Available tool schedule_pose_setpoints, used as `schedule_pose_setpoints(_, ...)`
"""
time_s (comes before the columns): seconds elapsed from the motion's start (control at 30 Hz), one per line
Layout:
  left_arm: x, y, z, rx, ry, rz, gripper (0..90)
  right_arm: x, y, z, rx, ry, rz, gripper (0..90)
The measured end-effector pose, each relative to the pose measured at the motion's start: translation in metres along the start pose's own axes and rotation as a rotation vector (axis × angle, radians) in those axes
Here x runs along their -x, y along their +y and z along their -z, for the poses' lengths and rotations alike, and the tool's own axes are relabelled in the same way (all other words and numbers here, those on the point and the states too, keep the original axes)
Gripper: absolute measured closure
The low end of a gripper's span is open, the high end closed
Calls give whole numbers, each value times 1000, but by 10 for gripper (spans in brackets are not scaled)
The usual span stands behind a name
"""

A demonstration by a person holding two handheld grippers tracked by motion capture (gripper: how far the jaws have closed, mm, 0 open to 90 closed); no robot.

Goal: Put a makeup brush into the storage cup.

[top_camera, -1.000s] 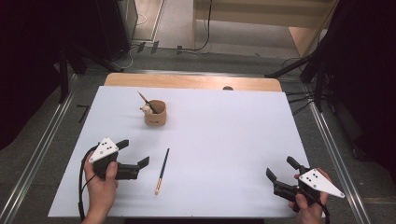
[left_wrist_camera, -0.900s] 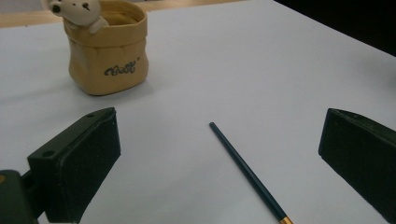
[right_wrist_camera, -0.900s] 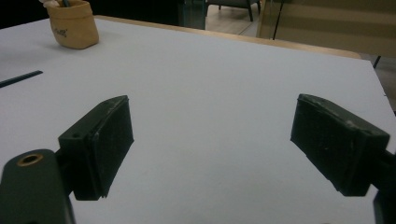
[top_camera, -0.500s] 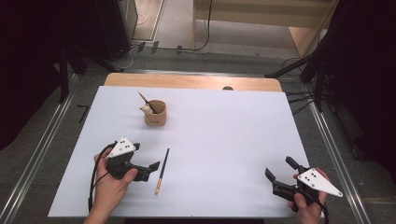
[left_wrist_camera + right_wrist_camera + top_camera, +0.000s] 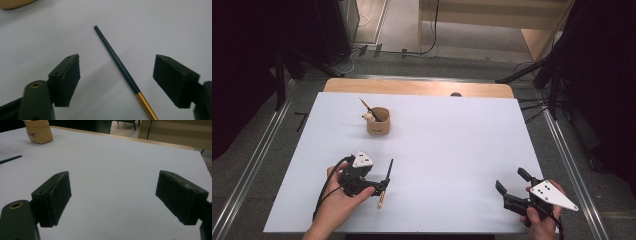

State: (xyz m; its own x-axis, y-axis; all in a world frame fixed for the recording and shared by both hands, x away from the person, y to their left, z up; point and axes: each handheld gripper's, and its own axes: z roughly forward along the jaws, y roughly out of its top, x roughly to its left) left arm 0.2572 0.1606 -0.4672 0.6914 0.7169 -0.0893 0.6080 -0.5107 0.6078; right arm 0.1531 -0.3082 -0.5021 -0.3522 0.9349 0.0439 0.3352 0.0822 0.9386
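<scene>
While jaws gape, left claw (image 5: 117, 77) straddling pencil (image 5: 117, 62), not touching

The tabletop (image 5: 452, 150) looks smooth, white and matt, with a wood edge at the back. The brush (image 5: 117, 62) has a smooth dark handle and a shiny gold metal part. The left claw (image 5: 116, 82) looks like dull black plastic.

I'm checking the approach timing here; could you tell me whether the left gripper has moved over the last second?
Yes. The left gripper has shifted rightward, away from the table's left edge, and its open jaws now straddle the pencil.
</scene>
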Motion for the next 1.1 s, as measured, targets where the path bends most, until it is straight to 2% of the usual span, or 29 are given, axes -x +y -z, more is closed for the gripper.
schedule_pose_setpoints(0.17, 5, 0, -3, -27, 16, -15, 326, -1, 0, 0, -4, -1, -3, 140)
schedule_pose_setpoints(0.27, 9, -1, -5, -50, 41, -41, 374, -1, 0, -1, -5, 2, 0, 140)
schedule_pose_setpoints(0.4, 15, -3, -5, -89, 44, -45, 407, -1, 0, -2, -8, 0, 1, 140)
schedule_pose_setpoints(0.47, 17, -4, -6, -108, 32, -48, 431, -2, 0, -2, -8, 1, 1, 140)
schedule_pose_setpoints(0.53, 20, -4, -8, -121, 58, -69, 470, -2, 0, -2, -9, 2, 3, 140)
schedule_pose_setpoints(0.7, 25, -6, -18, -165, 73, -89, 542, -2, 0, -2, -10, 1, 2, 140)
schedule_pose_setpoints(0.77, 28, -6, -19, -169, 93, -108, 555, -2, -1, -3, -12, 0, 0, 140)
schedule_pose_setpoints(0.93, 31, -7, -18, -165, 86, -117, 657, -3, 0, -2, -15, -1, -3, 141)
schedule_pose_setpoints(1.0, 32, -7, -18, -166, 74, -128, 729, -4, 0, -2, -14, 2, 4, 140)
schedule_pose_setpoints(1.1, 29, -7, -18, -161, 54, -111, 821, -4, 0, -3, -14, 2, 4, 140)
